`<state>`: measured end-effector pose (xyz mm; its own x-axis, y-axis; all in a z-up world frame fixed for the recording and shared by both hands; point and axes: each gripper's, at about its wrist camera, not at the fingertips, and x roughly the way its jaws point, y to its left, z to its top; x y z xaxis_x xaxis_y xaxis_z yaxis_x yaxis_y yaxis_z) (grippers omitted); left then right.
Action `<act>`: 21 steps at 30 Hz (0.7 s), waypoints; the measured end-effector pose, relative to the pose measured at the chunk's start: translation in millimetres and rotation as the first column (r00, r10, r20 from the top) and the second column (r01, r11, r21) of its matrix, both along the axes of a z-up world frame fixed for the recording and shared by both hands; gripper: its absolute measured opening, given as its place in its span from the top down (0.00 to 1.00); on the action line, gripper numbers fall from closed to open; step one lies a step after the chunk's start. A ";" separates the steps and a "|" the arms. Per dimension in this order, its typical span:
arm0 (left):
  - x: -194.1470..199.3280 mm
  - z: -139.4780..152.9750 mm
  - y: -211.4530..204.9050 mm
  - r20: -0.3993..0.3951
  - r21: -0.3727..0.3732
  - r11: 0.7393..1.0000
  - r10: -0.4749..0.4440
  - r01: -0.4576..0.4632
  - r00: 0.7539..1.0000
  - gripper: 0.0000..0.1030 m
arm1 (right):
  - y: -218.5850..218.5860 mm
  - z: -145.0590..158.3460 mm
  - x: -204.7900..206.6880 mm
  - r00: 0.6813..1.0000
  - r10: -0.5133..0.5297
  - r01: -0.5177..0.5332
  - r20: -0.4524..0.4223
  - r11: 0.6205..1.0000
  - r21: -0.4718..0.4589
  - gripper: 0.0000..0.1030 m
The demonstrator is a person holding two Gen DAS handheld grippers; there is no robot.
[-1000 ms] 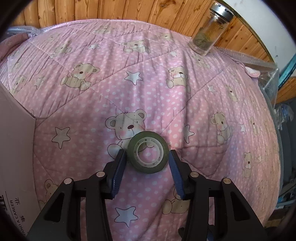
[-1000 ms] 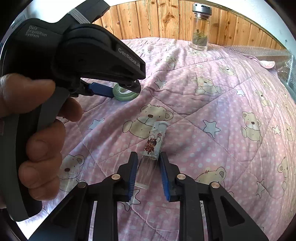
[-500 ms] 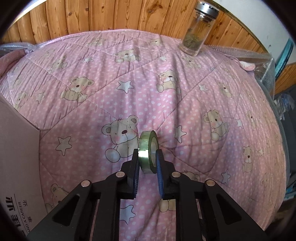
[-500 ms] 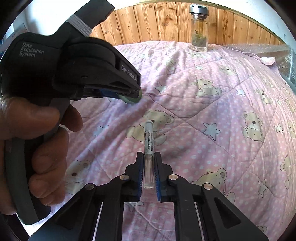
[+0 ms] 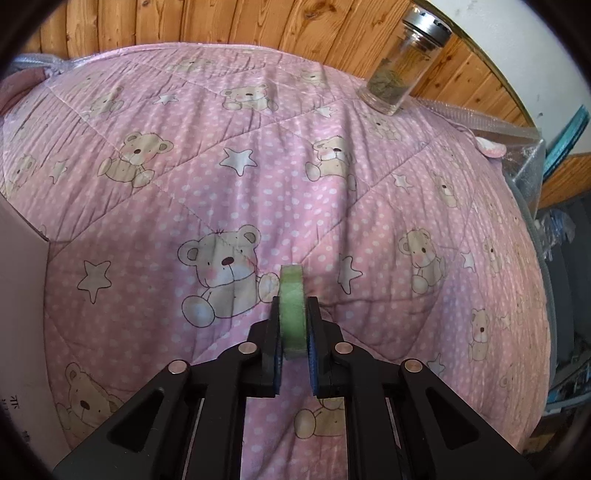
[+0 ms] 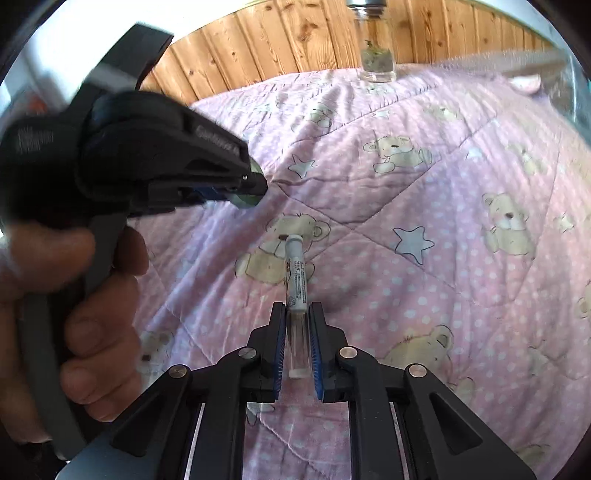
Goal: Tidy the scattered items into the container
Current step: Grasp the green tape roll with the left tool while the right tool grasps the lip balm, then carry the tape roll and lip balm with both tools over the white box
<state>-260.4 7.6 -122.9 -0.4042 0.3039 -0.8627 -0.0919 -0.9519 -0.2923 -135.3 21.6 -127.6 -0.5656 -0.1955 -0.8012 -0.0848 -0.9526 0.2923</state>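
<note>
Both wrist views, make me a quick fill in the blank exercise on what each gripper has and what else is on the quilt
1. The left gripper is shut on a roll of ____ tape.
2. The right gripper is shut on a slim clear ____ with a printed label.
3. The glass jar with a metal lid stands at the far edge of the pink quilt, by the ____ panelled wall.

Missing words: green; tube; wooden
</note>
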 end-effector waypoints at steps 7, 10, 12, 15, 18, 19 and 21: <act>8.7 31.4 -2.1 -0.077 0.033 0.999 -0.003 0.005 0.997 0.91 | 18.1 11.2 0.6 0.998 -0.059 0.055 -0.025 0.989 -0.139 0.88; 15.9 44.2 -1.2 -0.089 0.035 0.999 -0.009 0.012 0.996 0.91 | 15.4 21.9 1.7 0.997 -0.058 0.051 -0.046 0.989 -0.139 0.88; 21.9 50.5 -0.2 -0.088 0.037 0.999 -0.013 0.017 0.996 0.91 | 13.0 26.7 3.4 0.997 -0.053 0.045 -0.052 0.989 -0.143 0.88; 35.8 59.6 1.9 -0.094 0.036 0.999 -0.021 0.024 0.995 0.91 | 7.0 32.7 6.8 0.997 -0.046 0.037 -0.057 0.987 -0.154 0.88; 52.9 66.8 2.6 -0.091 0.040 0.999 -0.022 0.025 0.996 0.91 | -2.2 39.8 16.3 0.997 -0.037 0.027 -0.061 0.987 -0.159 0.88; 60.4 69.7 1.2 -0.090 0.046 0.999 -0.017 0.021 0.996 0.91 | 2.7 39.4 28.5 0.997 -0.034 0.023 -0.062 0.986 -0.162 0.88; 74.5 75.7 -2.2 -0.094 0.062 0.998 -0.010 0.016 0.996 0.91 | -6.8 38.5 64.0 0.998 -0.024 0.014 -0.065 0.987 -0.159 0.88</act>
<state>-185.9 5.4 -47.3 -0.4783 0.3615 -0.8003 -0.1336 -0.9307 -0.3406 -71.3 14.8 -89.1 -0.6218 -0.3059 -0.7210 -0.0776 -0.8920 0.4454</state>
